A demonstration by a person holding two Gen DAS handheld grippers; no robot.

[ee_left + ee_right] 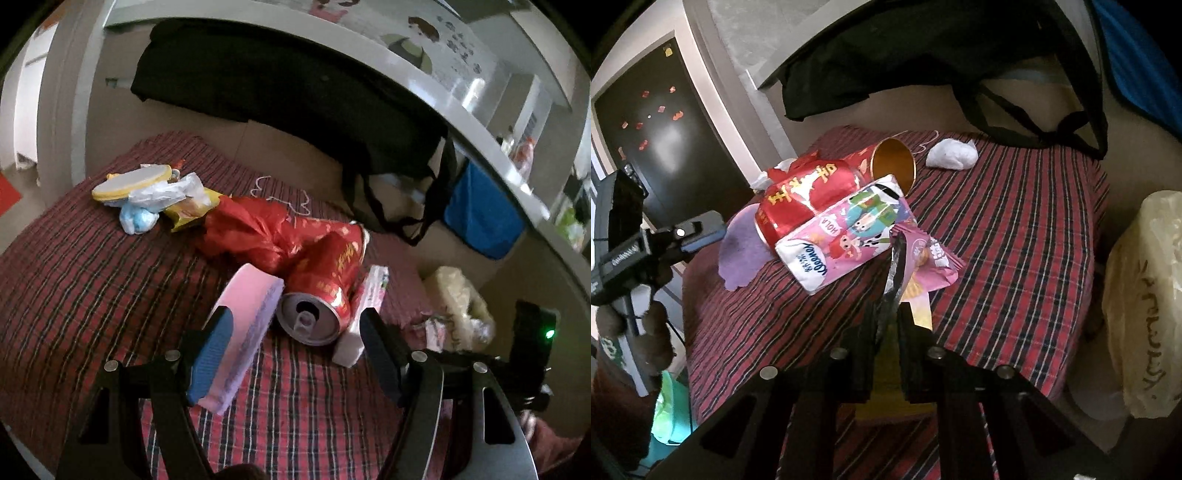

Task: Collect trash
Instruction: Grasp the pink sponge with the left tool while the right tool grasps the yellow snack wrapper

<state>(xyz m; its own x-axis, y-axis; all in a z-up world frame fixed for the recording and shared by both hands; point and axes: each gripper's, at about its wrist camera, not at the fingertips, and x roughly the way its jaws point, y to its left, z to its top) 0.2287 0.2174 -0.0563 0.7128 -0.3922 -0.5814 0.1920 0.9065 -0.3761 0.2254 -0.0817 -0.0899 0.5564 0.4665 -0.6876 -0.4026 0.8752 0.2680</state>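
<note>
- While the right gripper (891, 314) pinches a pink wrapper (932, 264) with its jaws nearly closed on it, the left gripper (295, 350) hangs wide open, holding nothing.
- Count on the red plaid cloth (1015, 229): one red can (325, 280), lying on its side with the opened top facing the left fingers (212, 350), just ahead of the gap between them.
- One pink tissue pack (846, 236), touching the can; just ahead and left of the right fingers (866, 332) in the right wrist view.
- One flat pink-purple piece (247, 317), against the left gripper's left finger, beside the can.
- One red plastic bag (255, 229), crumpled, beyond the can.
- One paper cup (892, 166), on its side, open mouth toward the right gripper; inside looks empty.
- One white crumpled wad (951, 155), far ahead of the right fingers, well apart from the cup.
- One small heap far ahead-left of the left fingers: yellow-rimmed lid (133, 182), clear plastic, yellow packet, blue-white wad; can't tell more.
- One pale plastic bag (1145, 295) off the cloth, right of the right fingers; contents can't tell.
</note>
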